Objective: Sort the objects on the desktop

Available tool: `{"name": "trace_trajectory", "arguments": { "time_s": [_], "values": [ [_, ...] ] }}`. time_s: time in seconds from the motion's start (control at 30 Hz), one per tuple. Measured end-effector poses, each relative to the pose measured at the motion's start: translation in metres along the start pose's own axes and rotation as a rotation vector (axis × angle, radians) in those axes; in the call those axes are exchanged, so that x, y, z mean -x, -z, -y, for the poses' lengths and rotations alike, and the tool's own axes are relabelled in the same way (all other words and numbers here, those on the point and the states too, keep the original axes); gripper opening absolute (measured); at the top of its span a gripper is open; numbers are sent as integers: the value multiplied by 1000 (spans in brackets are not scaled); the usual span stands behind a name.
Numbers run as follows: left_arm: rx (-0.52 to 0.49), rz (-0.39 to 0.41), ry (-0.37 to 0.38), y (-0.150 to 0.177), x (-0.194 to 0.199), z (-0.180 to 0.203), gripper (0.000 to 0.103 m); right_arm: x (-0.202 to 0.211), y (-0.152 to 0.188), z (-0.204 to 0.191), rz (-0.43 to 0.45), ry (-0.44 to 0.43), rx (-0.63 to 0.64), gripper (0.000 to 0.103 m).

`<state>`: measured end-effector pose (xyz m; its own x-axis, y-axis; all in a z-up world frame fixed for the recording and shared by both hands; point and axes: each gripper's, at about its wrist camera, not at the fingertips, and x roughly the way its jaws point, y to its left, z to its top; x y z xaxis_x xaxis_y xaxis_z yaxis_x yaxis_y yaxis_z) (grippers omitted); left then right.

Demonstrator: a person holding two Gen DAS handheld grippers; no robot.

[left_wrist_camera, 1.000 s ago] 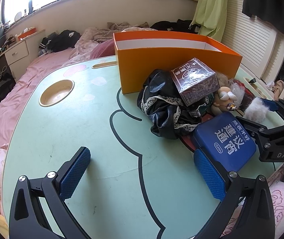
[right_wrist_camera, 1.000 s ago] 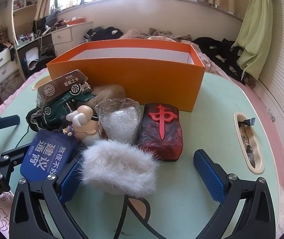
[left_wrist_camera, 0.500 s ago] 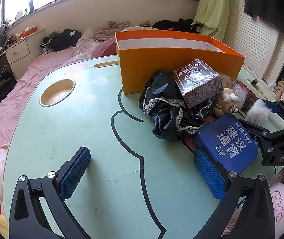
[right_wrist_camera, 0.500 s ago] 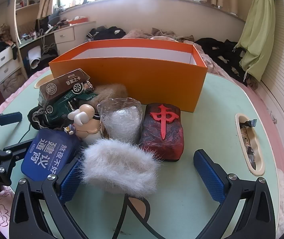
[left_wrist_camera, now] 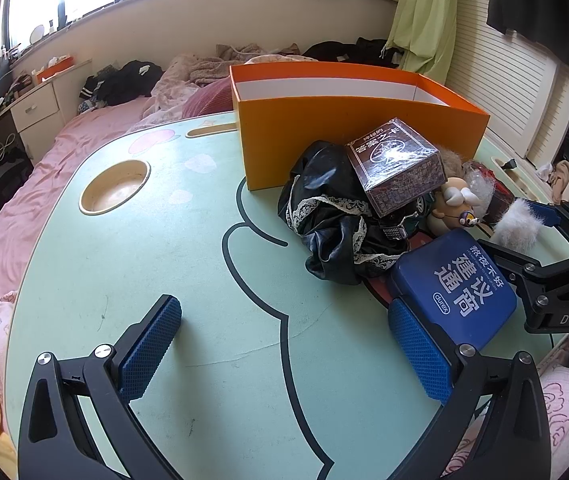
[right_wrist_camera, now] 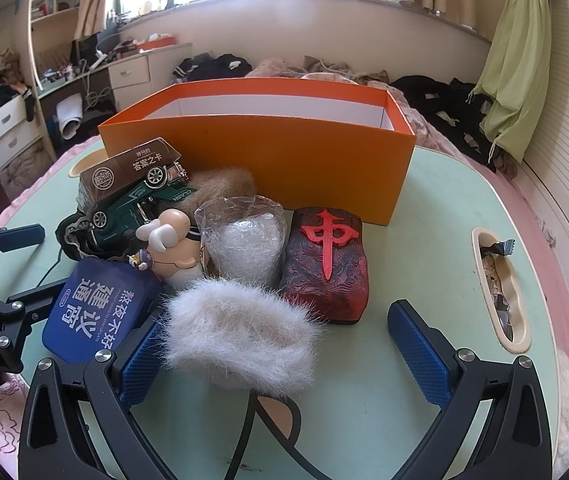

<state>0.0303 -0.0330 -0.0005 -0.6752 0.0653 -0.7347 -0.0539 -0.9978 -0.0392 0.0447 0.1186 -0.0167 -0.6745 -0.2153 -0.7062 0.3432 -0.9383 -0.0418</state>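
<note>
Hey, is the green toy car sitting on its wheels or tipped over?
Tipped. The green toy car lies on its side in the pile, wheels facing the right wrist camera, wedged under the brown card box.

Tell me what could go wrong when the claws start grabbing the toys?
The brown box sits tilted on the black cloth and the green toy car, so pulling either out could tip it over. The white fluffy thing lies partly between the open right claw fingers and could slip when squeezed. The blue tin is near the table edge and might get knocked off.
</note>
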Motion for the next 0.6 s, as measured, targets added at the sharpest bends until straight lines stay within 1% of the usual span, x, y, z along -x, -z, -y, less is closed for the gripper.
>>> {"name": "trace_trajectory", "arguments": {
  "time_s": [0.6],
  "values": [
    [-12,1,-2,-4,0,0,103,2,0,-2,2,-12,-7,103]
  ]
}}
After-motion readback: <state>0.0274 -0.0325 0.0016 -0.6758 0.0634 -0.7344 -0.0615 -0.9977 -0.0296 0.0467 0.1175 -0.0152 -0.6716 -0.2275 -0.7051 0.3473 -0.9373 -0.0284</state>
